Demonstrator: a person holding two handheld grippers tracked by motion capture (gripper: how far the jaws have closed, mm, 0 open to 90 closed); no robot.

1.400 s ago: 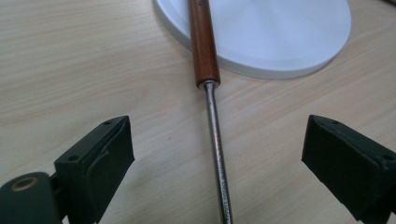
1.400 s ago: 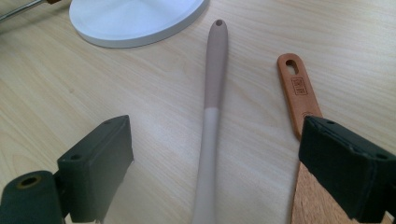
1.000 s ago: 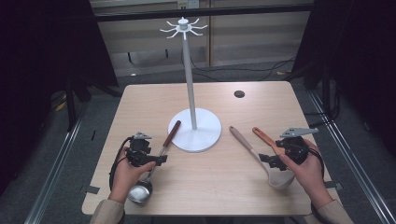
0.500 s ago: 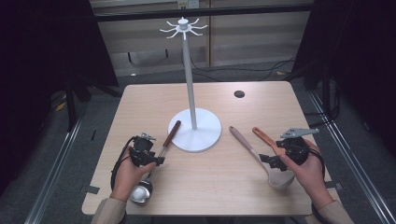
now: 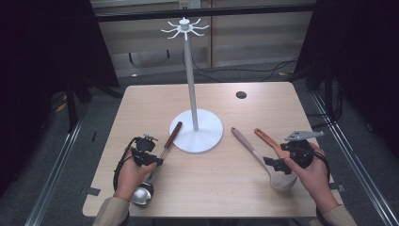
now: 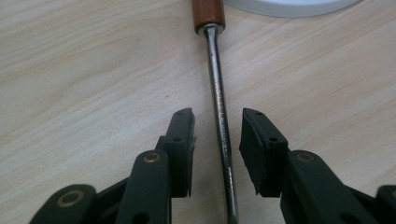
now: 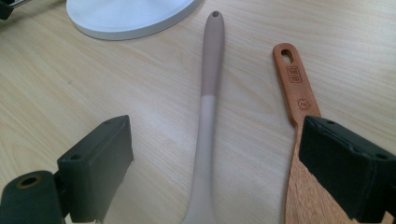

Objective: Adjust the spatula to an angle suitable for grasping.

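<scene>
Ladle [image 6: 219, 116] shaft between left gripper [image 6: 217, 140] jaws, seemingly untouched, right gripper [image 7: 215, 172] jaws spread astride spoon [image 7: 208, 116]

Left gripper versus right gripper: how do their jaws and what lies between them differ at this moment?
The left gripper has its jaws narrowly apart, straddling the metal shaft of the ladle; the right gripper has its jaws wide open. The left one brackets a single utensil closely, without visible contact; the right one frames the beige silicone spoon, with the wooden spatula at one jaw. Both sit low over the table, open, gripping nothing.
</scene>
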